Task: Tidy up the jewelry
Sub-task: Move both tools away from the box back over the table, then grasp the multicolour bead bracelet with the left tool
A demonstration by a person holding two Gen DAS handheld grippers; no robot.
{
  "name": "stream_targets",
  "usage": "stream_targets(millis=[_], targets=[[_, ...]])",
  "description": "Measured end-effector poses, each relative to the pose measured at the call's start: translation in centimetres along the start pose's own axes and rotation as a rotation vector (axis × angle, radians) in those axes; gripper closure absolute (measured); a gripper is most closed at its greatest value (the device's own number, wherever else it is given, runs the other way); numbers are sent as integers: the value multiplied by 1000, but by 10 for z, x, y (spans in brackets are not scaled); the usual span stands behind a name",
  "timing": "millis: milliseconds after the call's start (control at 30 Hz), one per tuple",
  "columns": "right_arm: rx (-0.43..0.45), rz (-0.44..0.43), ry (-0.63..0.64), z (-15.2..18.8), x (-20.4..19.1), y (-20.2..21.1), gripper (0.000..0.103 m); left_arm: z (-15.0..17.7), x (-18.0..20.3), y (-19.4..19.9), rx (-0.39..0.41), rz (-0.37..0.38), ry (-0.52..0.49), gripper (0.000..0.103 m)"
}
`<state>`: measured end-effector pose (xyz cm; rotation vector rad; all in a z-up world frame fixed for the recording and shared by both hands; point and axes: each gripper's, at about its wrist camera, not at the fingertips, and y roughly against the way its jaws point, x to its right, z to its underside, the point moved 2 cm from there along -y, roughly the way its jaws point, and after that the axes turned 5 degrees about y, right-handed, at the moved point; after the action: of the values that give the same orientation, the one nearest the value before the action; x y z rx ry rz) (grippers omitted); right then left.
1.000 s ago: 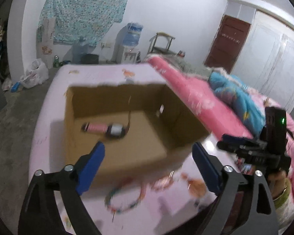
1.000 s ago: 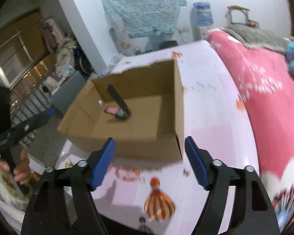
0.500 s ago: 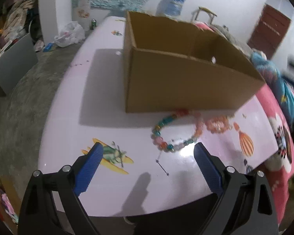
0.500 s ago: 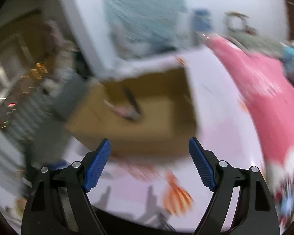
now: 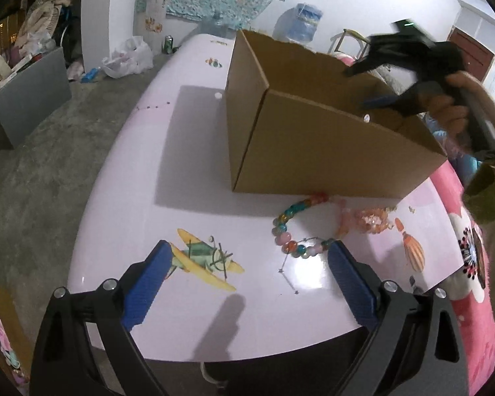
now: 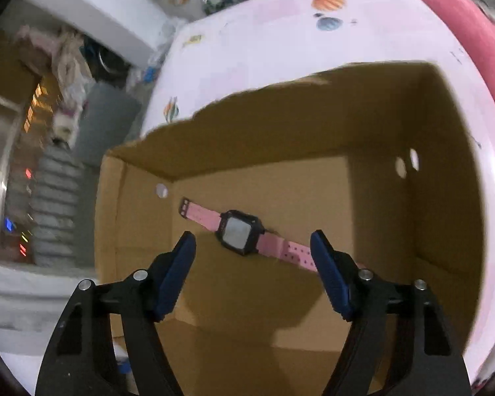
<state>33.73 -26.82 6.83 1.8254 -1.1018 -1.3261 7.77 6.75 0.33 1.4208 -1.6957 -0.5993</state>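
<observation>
Right tongs (image 6: 252,250) swung over box (image 5: 330,151) since earlier frame, now above watch (image 6: 239,236); left tongs (image 5: 247,275) dropped toward bracelet (image 5: 297,227).
Bracelet: on table (image 5: 188,125), just in front of box. Light, limp, beads slick; best pinch across strand.
Pink bracelet (image 5: 368,219): beside it.
Watch: inside box.
Left tongs: wide apart, empty.
Right tongs: closing, nothing gripped.

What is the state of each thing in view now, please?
Cardboard box: open on top, upright on table.
Pink watch: flat inside the box.
Beaded bracelet: on table, outside box.
Left tongs: open, empty.
Right tongs: closing over the box, holding nothing.
</observation>
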Motion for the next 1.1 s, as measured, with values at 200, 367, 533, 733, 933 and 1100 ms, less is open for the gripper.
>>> stream_targets(millis=[200,367,533,733,933,1100], targets=[[206,-49,156,80,-20,87,20,-4,-2,-24,-48,-1,-32,9],[221,94,259,163,-13,89,13,0,-2,-38,-94,-14,-62,9],[68,258,140,217,29,29,13,7,3,-45,-120,-38,-103,6],[37,431,186,224,35,-5,13,17,18,-57,-150,-160,-245,5],[69,453,205,227,35,-10,8,17,17,-60,-150,-162,-249,4],[82,450,199,230,40,-8,8,14,17,-61,-170,-171,-243,4]])
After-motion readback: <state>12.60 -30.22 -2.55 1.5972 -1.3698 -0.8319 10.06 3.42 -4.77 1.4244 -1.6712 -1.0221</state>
